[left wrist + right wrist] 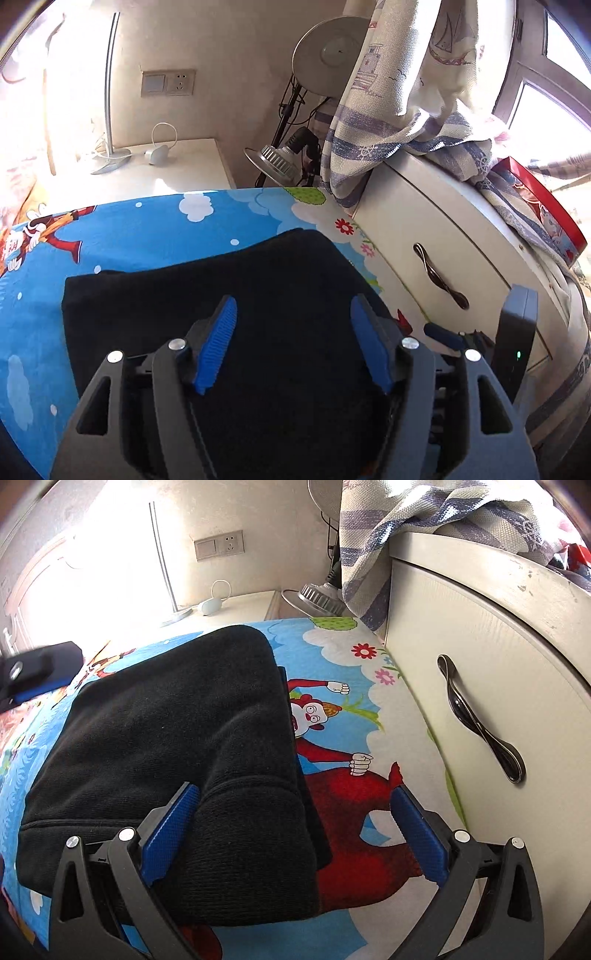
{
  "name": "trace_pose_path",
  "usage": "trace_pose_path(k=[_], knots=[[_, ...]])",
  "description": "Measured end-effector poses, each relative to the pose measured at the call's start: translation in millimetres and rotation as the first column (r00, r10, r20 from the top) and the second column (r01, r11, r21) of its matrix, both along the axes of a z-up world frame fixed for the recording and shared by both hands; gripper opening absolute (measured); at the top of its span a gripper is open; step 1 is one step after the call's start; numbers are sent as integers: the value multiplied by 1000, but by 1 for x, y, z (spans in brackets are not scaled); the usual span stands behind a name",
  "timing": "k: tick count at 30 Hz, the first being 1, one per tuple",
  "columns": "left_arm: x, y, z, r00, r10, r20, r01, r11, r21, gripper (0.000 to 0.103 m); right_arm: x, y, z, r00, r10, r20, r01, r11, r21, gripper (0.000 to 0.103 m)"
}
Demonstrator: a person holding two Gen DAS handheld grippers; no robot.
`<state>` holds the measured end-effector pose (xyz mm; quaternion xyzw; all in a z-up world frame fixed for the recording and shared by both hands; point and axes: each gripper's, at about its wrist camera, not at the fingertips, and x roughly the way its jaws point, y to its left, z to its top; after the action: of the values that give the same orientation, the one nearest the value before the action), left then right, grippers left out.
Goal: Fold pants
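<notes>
The pants [177,746] are black cloth, matt and fuzzy like fleece, with a fine knit grain. Under them the bed sheet [332,934] is smooth printed cotton-like cloth in bright cartoon colours. The right tool [295,805] has matt dark plastic arms, shiny metal rivets and blue pads [421,834] with a fine rough texture; the left tool [293,317] has blue ribbed pads [218,350]. The cabinet [498,635] on the right is cream painted wood, slightly scuffed, with a glossy metal handle [476,720]. The curtain [399,103] is coarse woven cloth.
</notes>
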<state>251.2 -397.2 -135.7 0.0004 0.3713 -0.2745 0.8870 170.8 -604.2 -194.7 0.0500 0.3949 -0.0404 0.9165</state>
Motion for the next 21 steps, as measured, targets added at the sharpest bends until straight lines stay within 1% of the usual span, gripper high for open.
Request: trace_pose_path(k=[1, 2, 4, 5, 7, 8, 9, 10, 11, 12, 14, 16, 18, 21], knots=[[-13, 7, -4, 1000, 19, 8, -19, 1000, 7, 84, 0, 0, 0, 1000, -1, 1, 1, 1000, 1, 98], [-25, 12, -10, 999, 36, 3, -36, 999, 9, 87, 0, 0, 0, 1000, -3, 1, 3, 1000, 1, 98], [-41, 17, -25, 997, 63, -33, -62, 997, 34, 99, 0, 1, 0, 1000, -5, 1, 5, 1000, -6, 98], [-48, 17, -32, 997, 62, -44, -59, 997, 59, 100, 0, 1, 0, 1000, -7, 2, 7, 1000, -11, 98], [-57, 12, -50, 998, 39, -49, -31, 986, 167, 100, -1, 2, 1, 1000, -9, 3, 9, 1000, -17, 98], [-63, 11, -55, 999, 31, -15, -28, 979, 202, 100, -1, 3, 1, 1000, -9, 3, 9, 1000, -17, 98], [-70, 10, -58, 1000, 17, 24, -22, 975, 220, 100, -2, 3, 1, 1000, -12, 4, 12, 1000, -19, 98], [-74, 9, -60, 999, 13, 43, -23, 971, 237, 100, -3, 4, 1, 1000, -13, 6, 13, 1000, -22, 98], [-77, 8, -60, 999, 13, 51, -25, 969, 246, 100, -3, 4, 1, 1000, -13, 7, 14, 1000, -26, 98], [-80, 10, -58, 998, 12, 59, -26, 972, 236, 99, -3, 4, 1, 1000, -13, 8, 14, 1000, -28, 98], [-83, 14, -54, 999, 2, 34, -9, 980, 200, 90, -3, 4, 1, 1000, -13, 8, 13, 999, -29, 98], [-87, 15, -48, 999, 1, 54, -12, 979, 202, 66, -3, 4, 1, 1000, -14, 11, 14, 999, -30, 98], [-89, 13, -43, 997, 3, 78, -18, 980, 198, 59, -4, 4, 1, 1000, -15, 13, 16, 999, -29, 98], [-88, 13, -43, 998, -2, 68, -10, 983, 186, 55, -4, 4, 1, 1000, -14, 13, 14, 999, -29, 98]])
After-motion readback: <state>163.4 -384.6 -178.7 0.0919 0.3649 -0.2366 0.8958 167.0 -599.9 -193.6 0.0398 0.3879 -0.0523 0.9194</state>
